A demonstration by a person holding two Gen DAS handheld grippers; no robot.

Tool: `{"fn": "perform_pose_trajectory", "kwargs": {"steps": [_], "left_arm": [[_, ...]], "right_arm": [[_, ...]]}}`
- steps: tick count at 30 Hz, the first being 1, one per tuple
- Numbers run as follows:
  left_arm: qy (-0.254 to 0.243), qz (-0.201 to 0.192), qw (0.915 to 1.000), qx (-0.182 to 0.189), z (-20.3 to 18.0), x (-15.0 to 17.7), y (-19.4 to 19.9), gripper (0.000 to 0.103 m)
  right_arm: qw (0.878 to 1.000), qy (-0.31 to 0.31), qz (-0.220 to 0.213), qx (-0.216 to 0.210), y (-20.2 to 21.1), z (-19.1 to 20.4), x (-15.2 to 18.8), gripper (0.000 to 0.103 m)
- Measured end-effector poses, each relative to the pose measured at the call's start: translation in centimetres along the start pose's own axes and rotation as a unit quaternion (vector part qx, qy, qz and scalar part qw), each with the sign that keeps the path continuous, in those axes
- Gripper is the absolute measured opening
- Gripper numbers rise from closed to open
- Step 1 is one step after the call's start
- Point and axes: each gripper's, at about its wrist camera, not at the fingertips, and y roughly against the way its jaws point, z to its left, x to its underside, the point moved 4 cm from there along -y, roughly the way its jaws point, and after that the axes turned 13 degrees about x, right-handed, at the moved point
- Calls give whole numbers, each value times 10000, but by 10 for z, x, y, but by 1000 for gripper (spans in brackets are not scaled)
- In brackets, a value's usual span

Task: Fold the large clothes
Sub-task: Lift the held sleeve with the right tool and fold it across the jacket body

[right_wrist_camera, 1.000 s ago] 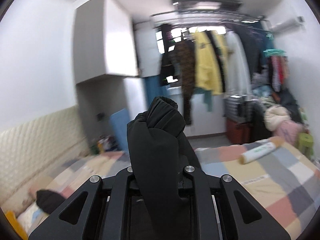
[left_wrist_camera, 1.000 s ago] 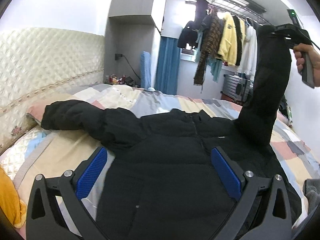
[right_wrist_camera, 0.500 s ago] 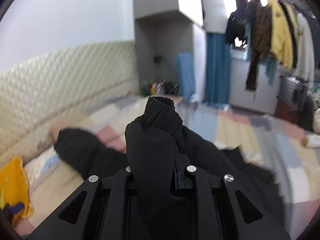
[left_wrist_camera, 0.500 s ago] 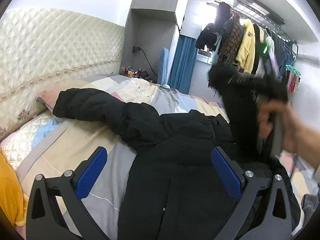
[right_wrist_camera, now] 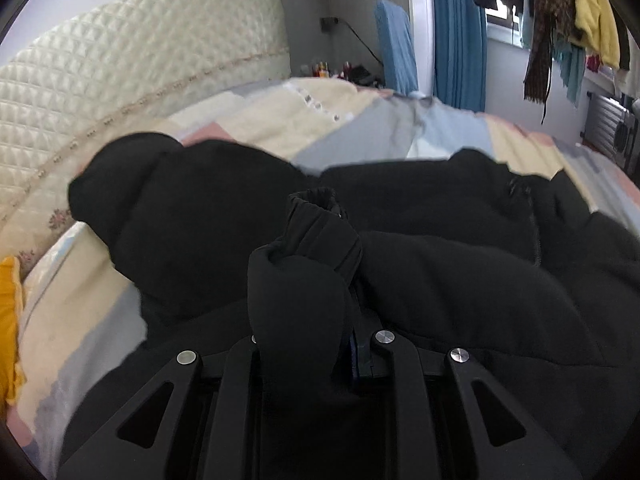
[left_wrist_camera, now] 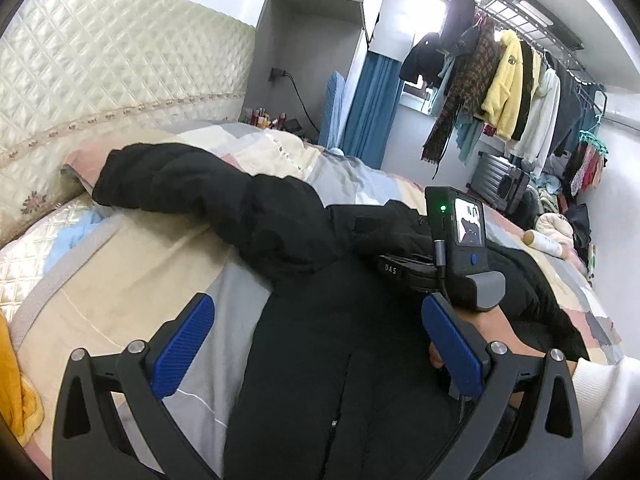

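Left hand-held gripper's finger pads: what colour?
Blue, ribbed pads on black fingers; clearest in the left wrist view.

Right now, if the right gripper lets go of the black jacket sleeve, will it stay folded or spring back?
The sleeve looks puffy, so it may partly spring open. It bends limply over the right gripper, so probably floppy, not stiff. The jacket body underneath looks soft.
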Motion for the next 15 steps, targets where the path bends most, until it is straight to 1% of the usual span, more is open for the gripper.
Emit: {"fn": "perform_pose_trajectory", "kwargs": {"steps": [3, 7, 10, 11, 12, 13, 14, 15], "left_arm": [[126, 80, 9999, 46, 5, 2, -7, 103], [203, 67, 9997, 81, 7, 3, -8, 103], [200, 65, 9997, 96, 7, 3, -8, 103], [196, 63, 9997, 101, 7, 3, -8, 103], [187, 60, 9998, 104, 7, 3, -7, 103], [183, 56, 9998, 108, 7, 3, -7, 103], [182, 48, 9998, 117, 7, 3, -6, 103], [181, 47, 9998, 117, 7, 3, -7, 103]], "right_arm": [[10000, 17, 38, -11, -2, 1, 0, 16], [10000, 30, 39, -35, 6, -3, -5, 18], [9999, 106, 57, 29, 19, -5, -11, 25], [9999, 132, 71, 34, 25, -5, -14, 30], [9999, 138, 94, -12, 30, -5, -17, 37], [9998, 138, 122, -62, 34, -5, -19, 42], [9997, 142, 147, -105, 39, -6, -21, 52], [9997, 162, 151, -96, 46, -6, -24, 60]]}}
